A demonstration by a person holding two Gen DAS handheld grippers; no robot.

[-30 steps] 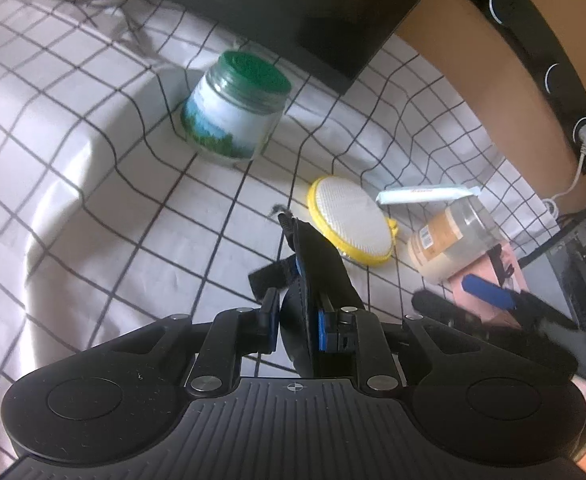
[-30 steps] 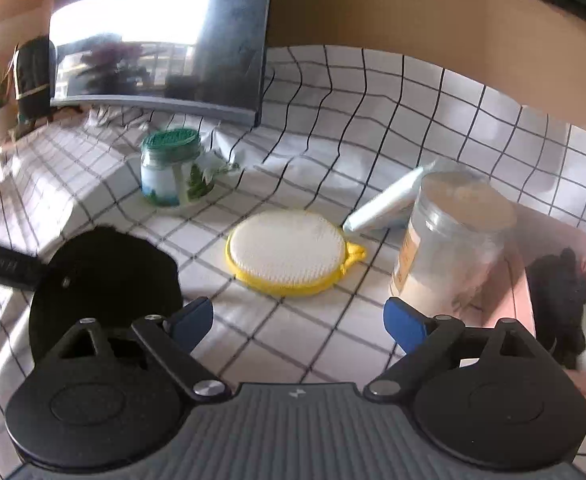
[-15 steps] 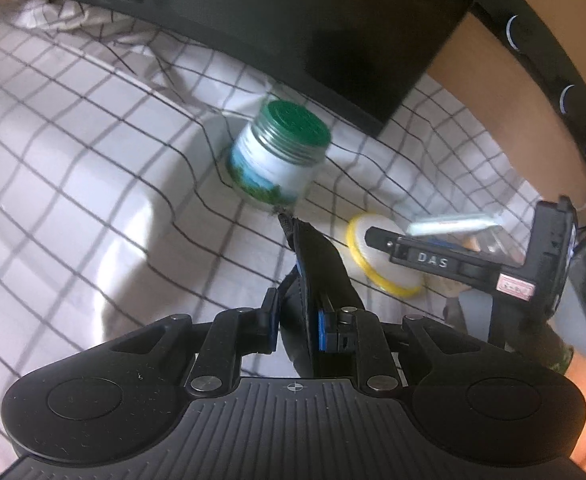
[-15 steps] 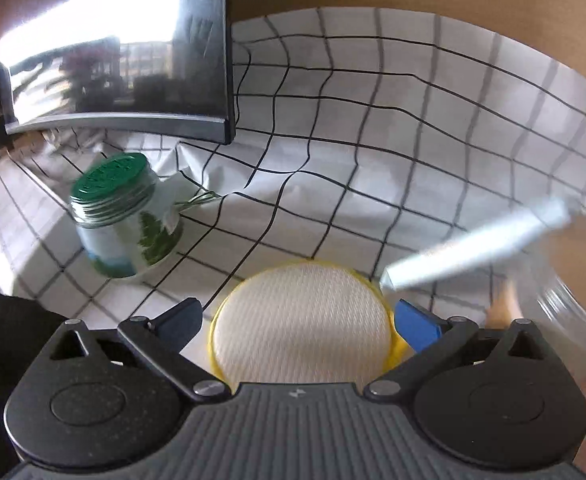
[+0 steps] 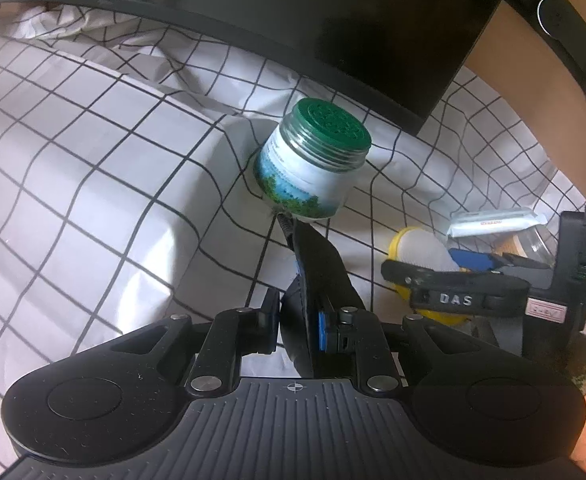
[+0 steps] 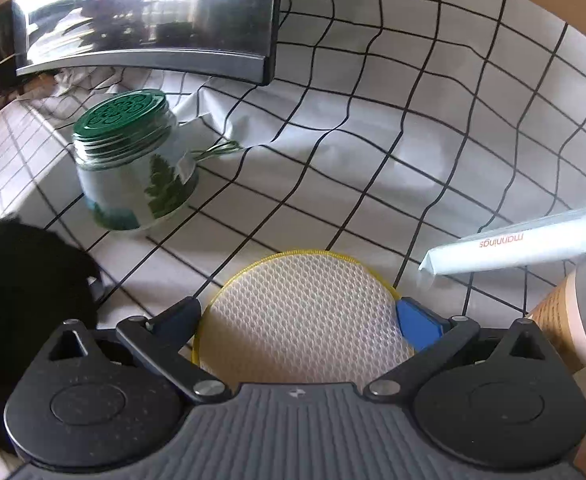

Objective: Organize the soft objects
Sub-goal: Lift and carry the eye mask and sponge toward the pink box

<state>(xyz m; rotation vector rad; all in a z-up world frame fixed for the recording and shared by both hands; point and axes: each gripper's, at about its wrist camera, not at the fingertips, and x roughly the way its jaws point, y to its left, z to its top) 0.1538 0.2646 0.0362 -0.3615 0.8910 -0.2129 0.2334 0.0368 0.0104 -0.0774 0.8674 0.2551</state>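
Note:
A round yellow-rimmed pad with white mesh (image 6: 305, 292) lies flat on the checked cloth (image 6: 373, 152). My right gripper (image 6: 299, 314) is down at it and open wide, one finger at each side of the rim, neither visibly pressing. My left gripper (image 5: 297, 316) is shut on a black soft pad (image 5: 321, 264), held on edge above the cloth just in front of the jar. That black pad (image 6: 21, 280) also shows at the left of the right wrist view. In the left wrist view the yellow pad (image 5: 417, 248) is partly hidden behind the right gripper's fingers.
A green-lidded jar (image 5: 313, 168) (image 6: 129, 160) stands behind the pads. A dark monitor (image 5: 333, 20) (image 6: 153, 20) is at the back. A white packet (image 6: 513, 244) and a clear container (image 6: 573, 312) lie to the right. A hand shows at the left view's right edge.
My right gripper came forward and down until its wider-open fingers flank the yellow pad. My left gripper, still holding the black pad, drifted toward the jar.

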